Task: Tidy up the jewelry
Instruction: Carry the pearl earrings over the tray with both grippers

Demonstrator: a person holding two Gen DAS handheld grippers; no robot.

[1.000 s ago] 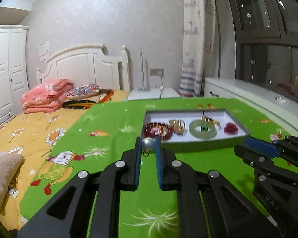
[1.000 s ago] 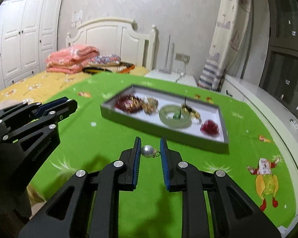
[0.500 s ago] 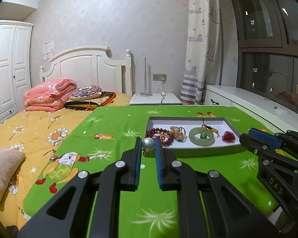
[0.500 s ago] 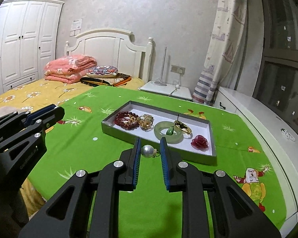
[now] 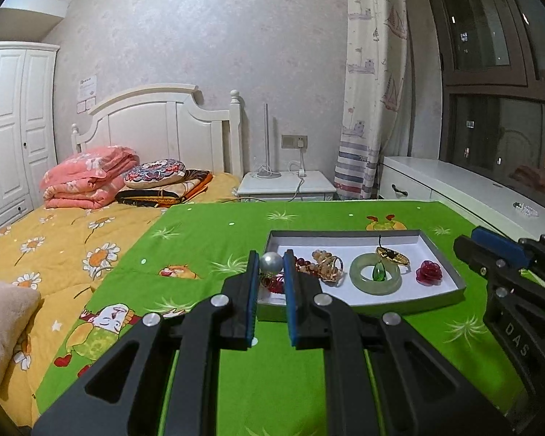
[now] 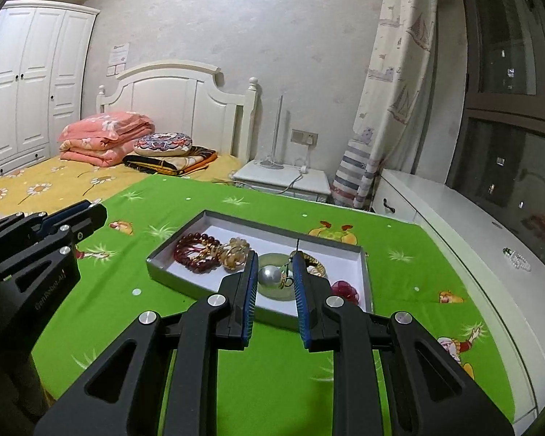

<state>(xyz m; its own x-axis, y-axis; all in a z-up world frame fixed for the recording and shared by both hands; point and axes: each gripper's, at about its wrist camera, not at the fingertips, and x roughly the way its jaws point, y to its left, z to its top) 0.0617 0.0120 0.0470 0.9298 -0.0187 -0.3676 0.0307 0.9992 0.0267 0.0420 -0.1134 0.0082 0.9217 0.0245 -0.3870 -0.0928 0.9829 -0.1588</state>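
My left gripper [image 5: 270,259] is shut on a silvery pearl earring [image 5: 271,262], held in the air in front of the tray's near left corner. My right gripper [image 6: 274,265] is shut on a second pearl earring [image 6: 270,275] with a gold fitting, held over the tray's near side. The grey tray [image 5: 345,233] with a white floor lies on the green cloth. It holds a red bead bracelet [image 6: 196,249], gold pieces [image 5: 327,265], a jade bangle [image 5: 376,279] with a green pendant, and a red rose [image 5: 429,273]. In the right wrist view the held pearl partly hides the bangle.
The green cartoon cloth [image 5: 309,363] covers the table. A bed with a yellow quilt [image 5: 54,247] and folded pink blankets lies to the left. A white nightstand [image 5: 287,185] stands behind, and a white cabinet [image 6: 454,218] runs along the right under the window.
Both grippers have risen above the cloth, each keeping its pearl. More of the room shows, and the tray looks smaller and lies lower against the fingertips.
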